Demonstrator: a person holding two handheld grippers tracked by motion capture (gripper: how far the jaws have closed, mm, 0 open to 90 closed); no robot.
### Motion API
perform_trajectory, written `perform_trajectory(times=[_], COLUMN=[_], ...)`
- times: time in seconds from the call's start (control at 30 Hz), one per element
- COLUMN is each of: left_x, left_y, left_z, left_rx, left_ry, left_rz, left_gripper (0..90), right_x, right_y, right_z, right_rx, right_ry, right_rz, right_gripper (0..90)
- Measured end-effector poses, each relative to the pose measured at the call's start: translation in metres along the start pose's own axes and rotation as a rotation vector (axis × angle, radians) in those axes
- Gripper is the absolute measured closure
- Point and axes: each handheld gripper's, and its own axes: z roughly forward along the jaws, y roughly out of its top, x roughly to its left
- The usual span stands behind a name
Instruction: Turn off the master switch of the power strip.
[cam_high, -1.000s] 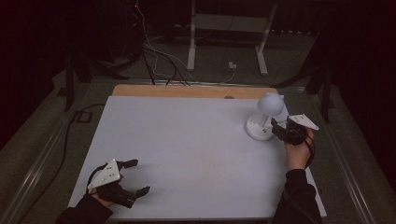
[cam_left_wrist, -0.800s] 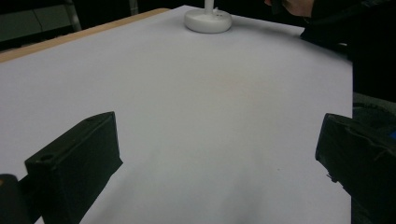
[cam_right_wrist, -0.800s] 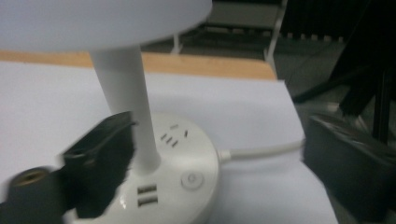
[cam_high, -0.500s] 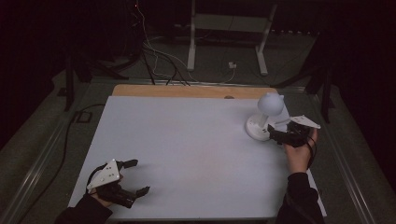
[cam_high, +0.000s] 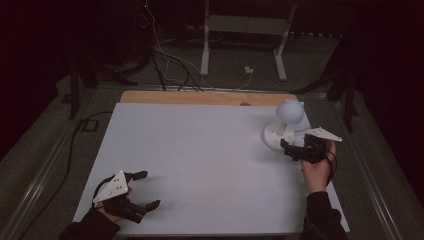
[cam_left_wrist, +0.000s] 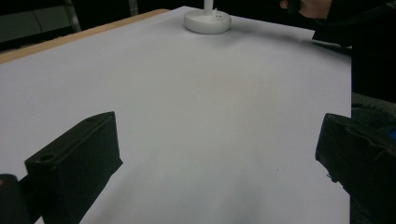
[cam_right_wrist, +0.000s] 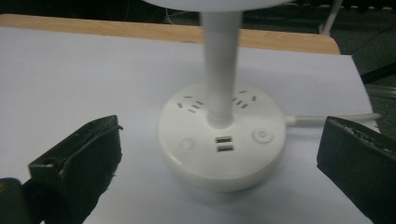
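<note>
A white desk lamp (cam_high: 283, 126) with a round base and a globe head stands at the table's right rear. Its base (cam_right_wrist: 221, 136) carries sockets, two USB ports and round buttons, and its stem (cam_right_wrist: 220, 60) rises out of frame. My right gripper (cam_high: 291, 148) is open just in front of the base, jaws spread wide to either side of it without touching. My left gripper (cam_high: 142, 190) rests open near the front left corner of the white table (cam_high: 200, 160), nothing between its jaws. From the left gripper view the lamp base (cam_left_wrist: 207, 20) sits far across the table.
A white cord (cam_right_wrist: 334, 118) leaves the base toward the right. A wooden strip (cam_high: 205, 97) runs along the table's far edge. Beyond it, cables (cam_high: 170, 60) and a metal stand (cam_high: 245, 30) sit on the dark floor.
My right gripper has eased slightly toward the lamp base. The left gripper has stayed where it was.
</note>
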Motion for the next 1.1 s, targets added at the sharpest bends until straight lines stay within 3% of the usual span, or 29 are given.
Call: perform_trajectory(times=[0.13, 0.17, 0.3, 0.43, 0.73, 1.1], left_x=[0.0, 0.0, 0.0, 0.0, -0.001, -0.001], left_y=[0.0, 0.0, 0.0, 0.0, 0.0, 0.0], left_z=[0.0, 0.0, 0.0, 0.0, 0.001, 0.001], left_rx=[0.0, 0.0, 0.0, 0.0, 0.001, 0.008], left_ry=[-0.003, -0.003, -0.003, -0.004, -0.006, -0.006], left_rz=[0.0, 0.0, 0.0, 0.001, 0.004, 0.007], left_gripper=[0.4, 0.4, 0.4, 0.4, 0.4, 0.4], right_x=[0.01, 0.014, 0.023, 0.035, 0.059, 0.078], right_y=[0.0, -0.001, -0.003, -0.008, -0.024, -0.045], right_z=[-0.007, -0.01, -0.015, -0.02, -0.031, -0.043], right_rx=[-0.003, -0.006, -0.005, -0.008, 0.017, 0.049], right_ry=[0.015, 0.043, 0.063, 0.114, 0.204, 0.282], right_rz=[0.004, 0.013, -0.006, -0.014, -0.07, -0.148], right_gripper=[0.0, 0.0, 0.0, 0.0, 0.0, 0.0])
